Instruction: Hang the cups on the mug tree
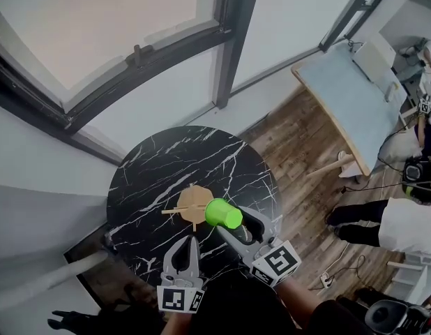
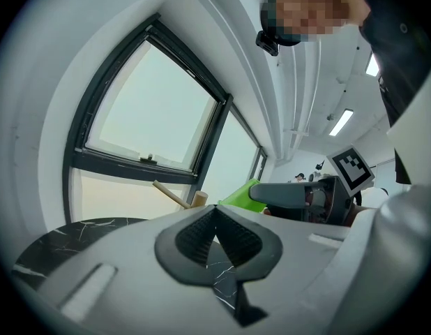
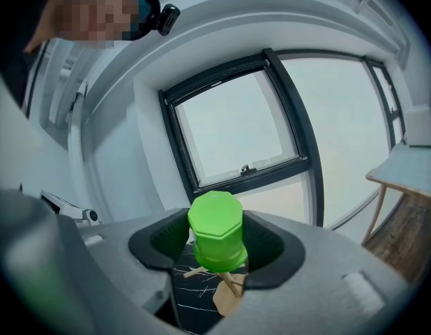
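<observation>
A wooden mug tree [image 1: 190, 206] stands on the round black marble table [image 1: 160, 173], seen from above with bare pegs sticking out sideways. My right gripper [image 1: 229, 225] is shut on a bright green cup [image 1: 223, 213], holding it just right of the tree's top. In the right gripper view the green cup [image 3: 215, 232] sits between the pads, its base toward the camera, with the mug tree [image 3: 226, 285] below it. My left gripper [image 1: 187, 255] is shut and empty, near the table's front edge. In the left gripper view a peg [image 2: 172, 195] and the cup [image 2: 242, 192] show beyond the jaws.
A white wall with dark-framed windows [image 1: 132, 54] curves behind the table. Wooden floor [image 1: 299, 138] lies to the right, with a light blue table [image 1: 344, 96] and a person's legs [image 1: 383, 222] further right. Cables and gear sit at the far right.
</observation>
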